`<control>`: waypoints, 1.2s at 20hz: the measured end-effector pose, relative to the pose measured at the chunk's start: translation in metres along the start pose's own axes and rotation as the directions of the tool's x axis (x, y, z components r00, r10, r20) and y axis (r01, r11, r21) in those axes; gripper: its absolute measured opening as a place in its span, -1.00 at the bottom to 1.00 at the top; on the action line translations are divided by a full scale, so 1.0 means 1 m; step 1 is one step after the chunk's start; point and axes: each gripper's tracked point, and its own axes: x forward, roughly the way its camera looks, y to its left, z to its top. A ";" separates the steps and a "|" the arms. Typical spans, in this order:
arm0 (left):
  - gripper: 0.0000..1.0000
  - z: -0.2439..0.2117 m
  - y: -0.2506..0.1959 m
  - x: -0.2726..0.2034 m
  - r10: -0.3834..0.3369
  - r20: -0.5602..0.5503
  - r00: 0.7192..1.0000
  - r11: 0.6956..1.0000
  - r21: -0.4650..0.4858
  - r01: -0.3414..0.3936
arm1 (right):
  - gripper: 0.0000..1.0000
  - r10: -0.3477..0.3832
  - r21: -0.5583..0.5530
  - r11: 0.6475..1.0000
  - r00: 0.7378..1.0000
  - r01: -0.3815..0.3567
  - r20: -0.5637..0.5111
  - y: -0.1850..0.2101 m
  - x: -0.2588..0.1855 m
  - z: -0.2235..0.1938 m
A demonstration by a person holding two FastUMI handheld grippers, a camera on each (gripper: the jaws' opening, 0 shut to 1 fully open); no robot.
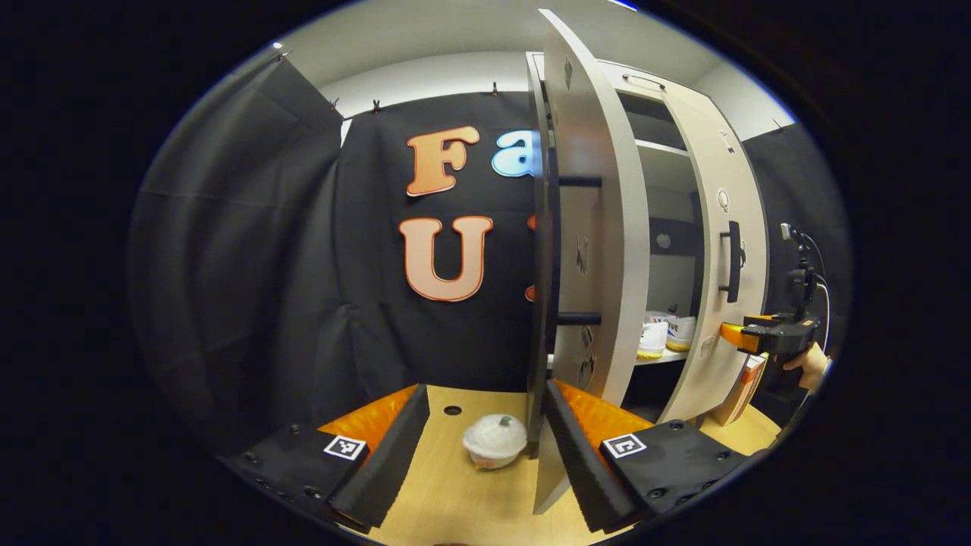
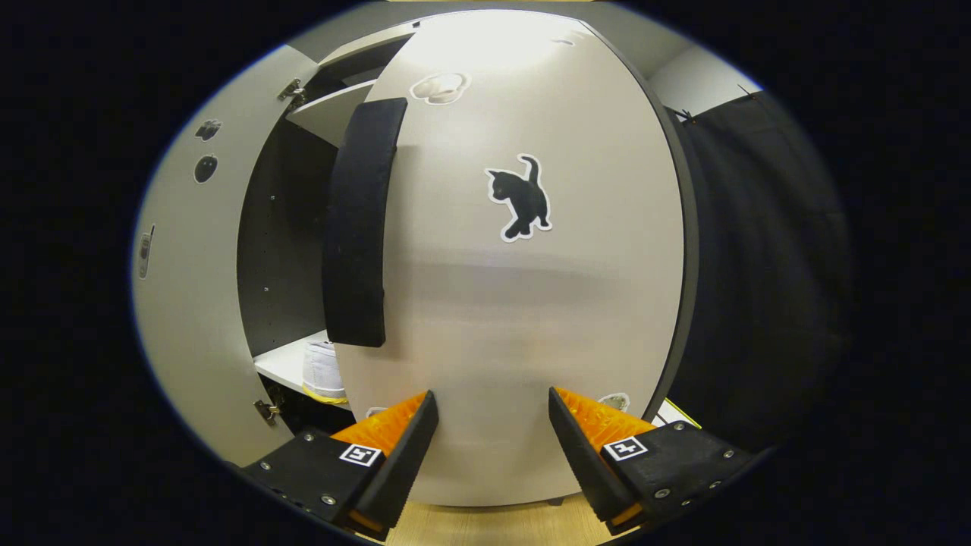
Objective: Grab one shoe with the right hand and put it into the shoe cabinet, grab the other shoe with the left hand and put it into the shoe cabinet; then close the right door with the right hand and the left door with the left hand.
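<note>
The shoe cabinet (image 1: pixel 667 148) stands open. A pair of white shoes (image 1: pixel 667 332) rests on its lower shelf; one shoe (image 2: pixel 322 371) peeks past the right door. My left gripper (image 1: pixel 485 390) is open, its right finger beside the edge of the left door (image 1: pixel 599 227), nothing between the fingers. The right door (image 2: pixel 531 303) fills the right gripper view, with a black handle (image 2: pixel 360 220) and a cat sticker (image 2: pixel 520 199). My right gripper (image 2: pixel 493 394) is open, fingertips close to that door's outer face. In the left gripper view, a hand holds the right gripper (image 1: pixel 740 335) against the right door (image 1: pixel 721 227).
A small white lidded bowl (image 1: pixel 494 440) sits on the wooden table (image 1: pixel 447 493) just left of the left door's lower corner. A box (image 1: pixel 740 390) leans at the cabinet's right foot. Black cloth walls close in behind and on both sides.
</note>
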 end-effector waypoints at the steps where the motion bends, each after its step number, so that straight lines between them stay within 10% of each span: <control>1: 0.95 0.000 0.001 0.002 0.001 0.005 1.000 1.000 -0.001 -0.001 | 0.83 0.001 0.001 1.000 1.000 -0.001 -0.003 -0.001 0.000 0.000; 24: 0.84 -0.010 -0.123 0.018 -0.253 -0.006 0.967 0.967 0.003 0.253 | 0.87 -0.050 0.039 0.998 0.997 0.047 0.062 -0.061 -0.144 0.064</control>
